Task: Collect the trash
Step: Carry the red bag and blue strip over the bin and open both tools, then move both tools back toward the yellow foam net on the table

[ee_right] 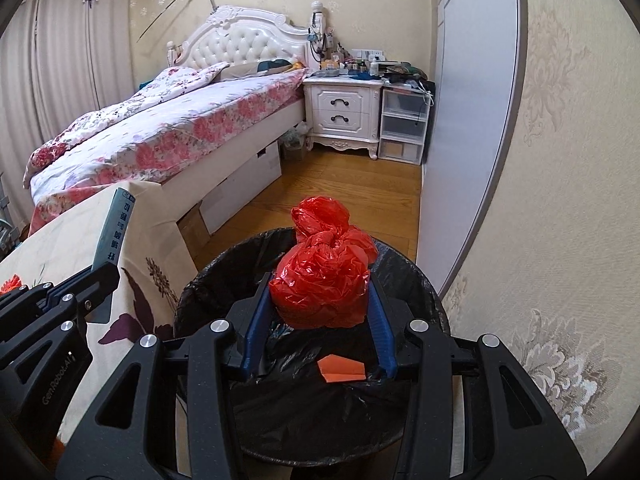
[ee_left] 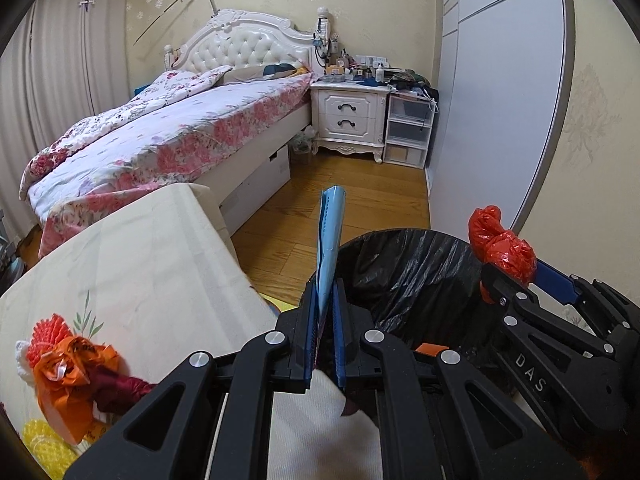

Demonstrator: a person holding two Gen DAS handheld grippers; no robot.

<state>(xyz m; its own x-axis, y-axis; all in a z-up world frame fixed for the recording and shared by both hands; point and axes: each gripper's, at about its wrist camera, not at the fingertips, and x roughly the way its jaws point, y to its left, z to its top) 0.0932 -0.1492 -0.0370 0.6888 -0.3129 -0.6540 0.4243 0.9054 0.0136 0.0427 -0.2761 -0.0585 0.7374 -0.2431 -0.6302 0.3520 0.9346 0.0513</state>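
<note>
My left gripper point(ee_left: 325, 286) is shut on a flat light-blue wrapper point(ee_left: 329, 232) that stands upright between the pads, just left of the bin with the black liner point(ee_left: 404, 264). The wrapper also shows in the right wrist view point(ee_right: 114, 232). My right gripper point(ee_right: 320, 280) is shut on a knotted red plastic bag point(ee_right: 324, 276) and holds it over the bin's mouth point(ee_right: 224, 280). The red bag also shows in the left wrist view point(ee_left: 500, 244). An orange scrap point(ee_right: 342, 368) lies inside the bin.
A cloth-covered table point(ee_left: 132, 264) stands to the left, with an orange bag point(ee_left: 68, 376), dark red trash point(ee_left: 120, 390) and red and yellow foam nets on it. Beyond are a floral bed point(ee_left: 160, 136), a white nightstand point(ee_left: 348, 116), wood floor and a wardrobe at right.
</note>
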